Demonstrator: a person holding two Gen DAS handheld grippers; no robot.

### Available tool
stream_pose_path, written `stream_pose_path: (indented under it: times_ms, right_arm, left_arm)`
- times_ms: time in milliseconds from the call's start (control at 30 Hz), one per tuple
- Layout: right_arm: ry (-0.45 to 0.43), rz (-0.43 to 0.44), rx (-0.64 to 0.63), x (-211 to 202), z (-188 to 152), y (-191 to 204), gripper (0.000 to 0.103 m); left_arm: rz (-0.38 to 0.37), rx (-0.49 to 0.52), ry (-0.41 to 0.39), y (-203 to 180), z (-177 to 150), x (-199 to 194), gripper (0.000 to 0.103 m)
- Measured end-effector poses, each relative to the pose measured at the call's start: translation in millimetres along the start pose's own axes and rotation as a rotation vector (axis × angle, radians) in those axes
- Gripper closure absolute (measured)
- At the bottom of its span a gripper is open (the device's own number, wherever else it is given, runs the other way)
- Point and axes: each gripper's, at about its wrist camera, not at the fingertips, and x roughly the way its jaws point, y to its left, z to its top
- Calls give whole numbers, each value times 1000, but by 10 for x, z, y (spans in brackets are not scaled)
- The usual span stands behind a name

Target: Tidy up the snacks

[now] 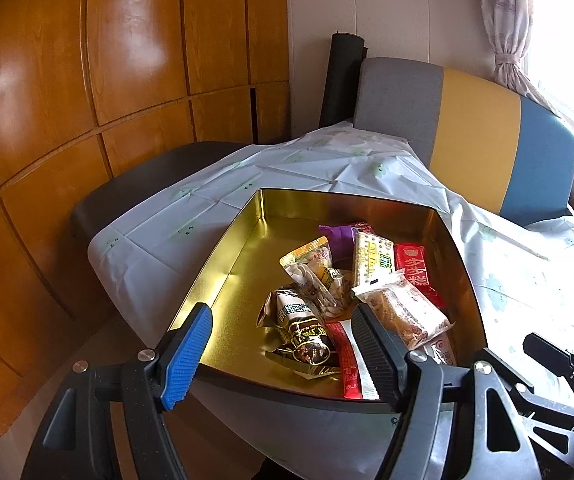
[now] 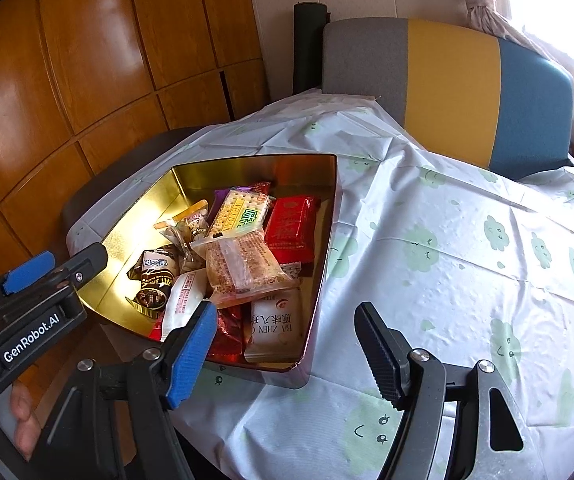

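While both my grippers hover with jaws apart and nothing between them, the snacks (image 2: 243, 256) lie heaped inside the gold tin (image 1: 247, 240) on the cloud-print tablecloth (image 2: 447, 240). My left gripper (image 1: 283, 344) hangs over the tin's near edge, above the dark-wrapped packet (image 1: 303, 336). My right gripper (image 2: 287, 344) hangs at the tin's near right corner, over bare cloth.

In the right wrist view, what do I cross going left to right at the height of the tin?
Left gripper → gold tin's bare floor → dark brown snack pack → clear-wrapped crispy bar → red snack pack → tin's right wall → tablecloth with green clouds.
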Motion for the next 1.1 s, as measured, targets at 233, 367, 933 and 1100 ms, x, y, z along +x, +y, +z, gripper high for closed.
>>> stream_pose_path:
  times_ms: [233,367,933,1100]
  right_arm:
    - [2,0,0,1,-6,-3,30]
    - [2,0,-2,-2,-8,0,30]
    - [3,-5,-6,3,-22,17,29]
    - [3,-6,-6,4,-29,6,29]
  left_arm:
    - [3,5,-10,-9,-6,-31,30]
    - [7,5,-11,-6,-4,-38,30]
    - [11,4,-11,25,5,-41,30]
    - [15,31,-38,-3,-1,-65,37]
